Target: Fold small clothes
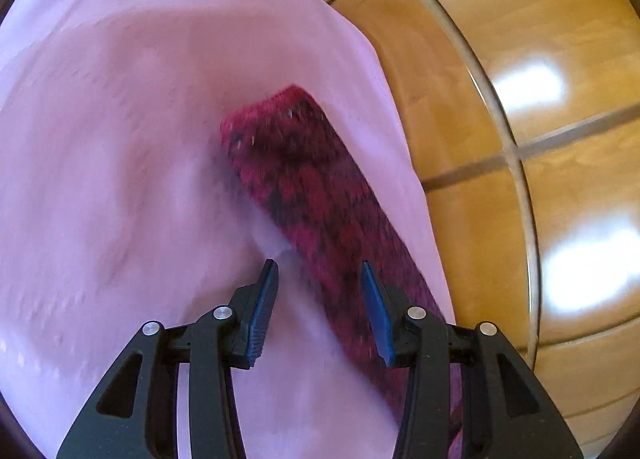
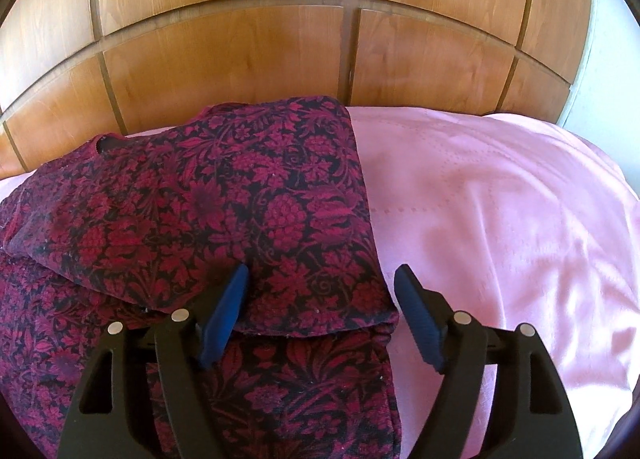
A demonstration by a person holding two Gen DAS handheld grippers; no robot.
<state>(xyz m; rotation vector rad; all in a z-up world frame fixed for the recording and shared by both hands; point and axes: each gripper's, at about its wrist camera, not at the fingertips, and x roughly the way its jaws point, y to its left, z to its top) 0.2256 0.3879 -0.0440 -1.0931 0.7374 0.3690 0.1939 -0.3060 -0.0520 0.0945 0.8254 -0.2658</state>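
Nearest us, our right gripper (image 2: 320, 315) gapes wide, holding nothing, straddling the top's (image 2: 224, 195) folded corner. Our left gripper (image 1: 318, 309) is open and empty too, over a sleeve (image 1: 304, 187) lying loose on the pink sheet (image 1: 120, 139). One side looks folded in; we judge the sleeve and final folds remain. Beyond, wooden panels (image 2: 240, 51).

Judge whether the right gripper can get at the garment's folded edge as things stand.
Probably yes. The right gripper is open just above the garment, its jaws to either side of the folded edge. Nothing lies between them on the pink sheet.
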